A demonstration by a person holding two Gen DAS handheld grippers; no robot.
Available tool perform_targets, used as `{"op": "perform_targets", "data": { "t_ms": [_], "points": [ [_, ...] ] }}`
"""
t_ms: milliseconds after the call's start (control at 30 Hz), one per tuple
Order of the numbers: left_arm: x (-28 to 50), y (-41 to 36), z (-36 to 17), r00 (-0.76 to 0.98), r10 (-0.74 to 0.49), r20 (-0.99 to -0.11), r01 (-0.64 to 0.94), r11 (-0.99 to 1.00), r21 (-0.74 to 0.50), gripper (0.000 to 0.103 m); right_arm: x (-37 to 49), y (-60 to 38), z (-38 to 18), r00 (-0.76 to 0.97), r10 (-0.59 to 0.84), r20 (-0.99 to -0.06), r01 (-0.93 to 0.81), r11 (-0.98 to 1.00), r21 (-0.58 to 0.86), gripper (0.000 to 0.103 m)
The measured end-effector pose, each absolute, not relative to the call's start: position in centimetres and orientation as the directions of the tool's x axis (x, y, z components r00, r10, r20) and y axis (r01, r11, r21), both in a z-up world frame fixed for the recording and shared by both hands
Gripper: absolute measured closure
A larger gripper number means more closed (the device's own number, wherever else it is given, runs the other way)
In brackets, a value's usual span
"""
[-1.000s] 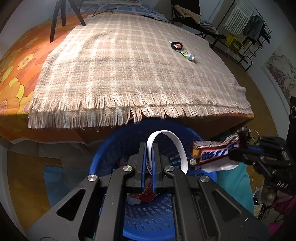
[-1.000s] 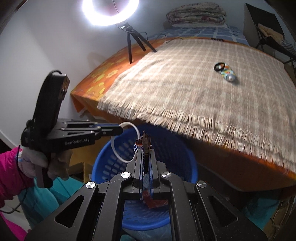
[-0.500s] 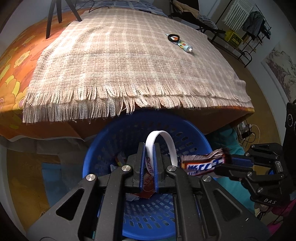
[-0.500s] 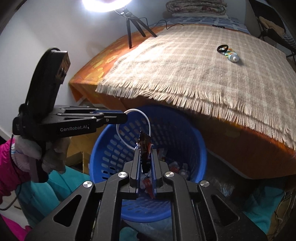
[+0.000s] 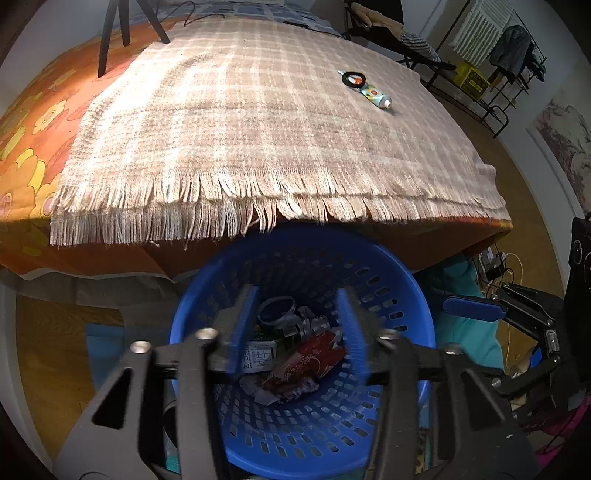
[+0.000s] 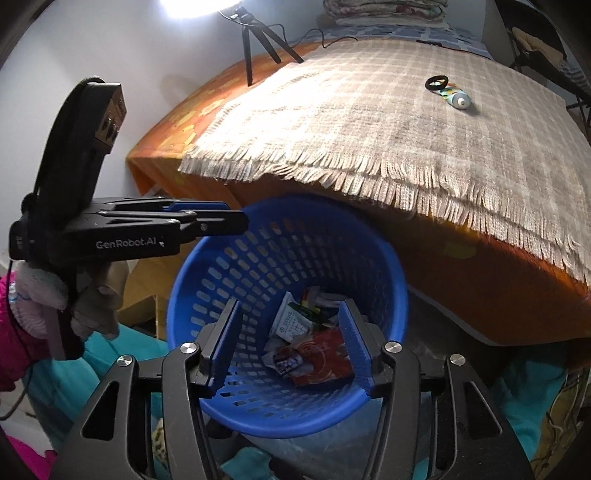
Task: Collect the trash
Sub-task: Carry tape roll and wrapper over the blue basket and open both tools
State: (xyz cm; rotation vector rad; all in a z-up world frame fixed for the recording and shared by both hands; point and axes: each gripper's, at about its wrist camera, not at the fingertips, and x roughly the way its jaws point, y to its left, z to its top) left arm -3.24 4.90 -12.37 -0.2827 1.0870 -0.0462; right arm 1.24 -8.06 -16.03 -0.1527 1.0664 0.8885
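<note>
A blue perforated basket [image 5: 417,295] [image 6: 177,295] stands on the floor against the bed. My left gripper [image 5: 296,306] hangs over it with its jaws opening and nothing between them. My right gripper [image 6: 289,308] also hangs over the basket, jaws opening and empty. At the bottom of the basket lie a red wrapper [image 5: 310,363] [image 6: 321,354], a white band loop [image 5: 275,312], a candy bar wrapper [image 6: 290,363] and white paper scraps. A small tube [image 5: 375,96] [image 6: 456,96] and a black ring [image 5: 354,77] [image 6: 436,82] rest on the plaid blanket [image 5: 258,129] [image 6: 406,129].
The blanket's fringe overhangs the basket's far rim. A tripod [image 5: 122,33] [image 6: 258,40] stands on the orange sheet at the back left. A gloved hand [image 6: 92,302] holds the left gripper. A clothes rack [image 5: 491,55] stands far right; teal cloth lies around the basket.
Both grippers went from shut to open. The white band left my left gripper and the candy bar wrapper left my right one; both now lie in the basket.
</note>
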Motion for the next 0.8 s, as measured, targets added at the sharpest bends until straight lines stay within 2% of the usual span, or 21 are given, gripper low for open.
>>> {"op": "perform_targets", "data": {
  "t_ms": [167, 600, 733, 800],
  "points": [
    [-2.9, 5.0, -11.8, 0.48, -0.169, -0.861, -0.104, 0.963, -0.247, 0.047, 1.1, -8.0, -15.8, 0.229, 0.527, -0.818, -0.694, 0.678, 0.243, 0.035],
    [-1.1, 4.7, -10.4, 0.51, -0.138, -0.849, -0.107, 0.969, -0.222, 0.047, 2.6, -8.6, -15.0, 0.343, 0.431, -0.835, -0.661, 0.742, 0.112, 0.034],
    [0.1, 4.7, -9.8, 0.522, -0.128, -0.844, -0.116, 0.969, -0.218, 0.038, 3.5, -9.1, -14.8, 0.381, 0.402, -0.833, -0.642, 0.763, 0.074, 0.034],
    [0.7, 4.6, -9.5, 0.527, -0.125, -0.841, -0.115, 0.97, -0.216, 0.038, 4.0, -9.4, -14.6, 0.395, 0.394, -0.83, -0.635, 0.77, 0.062, 0.034]
  ]
}}
